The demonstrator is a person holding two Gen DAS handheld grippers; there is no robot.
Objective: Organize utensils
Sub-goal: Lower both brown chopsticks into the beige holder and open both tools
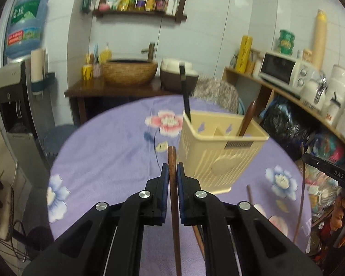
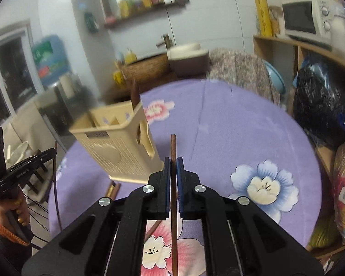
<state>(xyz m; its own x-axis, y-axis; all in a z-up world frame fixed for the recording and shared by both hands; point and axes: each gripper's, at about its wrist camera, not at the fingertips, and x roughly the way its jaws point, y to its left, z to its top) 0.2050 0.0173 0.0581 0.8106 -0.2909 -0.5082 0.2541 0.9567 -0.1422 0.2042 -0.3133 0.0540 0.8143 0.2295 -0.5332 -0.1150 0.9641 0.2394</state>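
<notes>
A cream slotted utensil holder (image 1: 218,151) stands on the purple flowered tablecloth (image 1: 108,147), with a black handle (image 1: 185,92) and a brown wooden handle (image 1: 248,118) sticking out of it. My left gripper (image 1: 172,172) is shut on a brown wooden stick (image 1: 172,161), just left of and in front of the holder. My right gripper (image 2: 173,164) is shut on another thin brown stick (image 2: 173,147), with the holder (image 2: 119,145) to its left. More brown utensils (image 2: 112,191) lie on the cloth by the holder's base. Each gripper shows at the edge of the other's view.
Behind the round table are a chair with a patterned cover (image 1: 216,92), a woven basin (image 1: 130,71) on a dark stand and a water dispenser (image 1: 13,96). A wooden shelf with a microwave (image 1: 285,71) and bags below runs along the right.
</notes>
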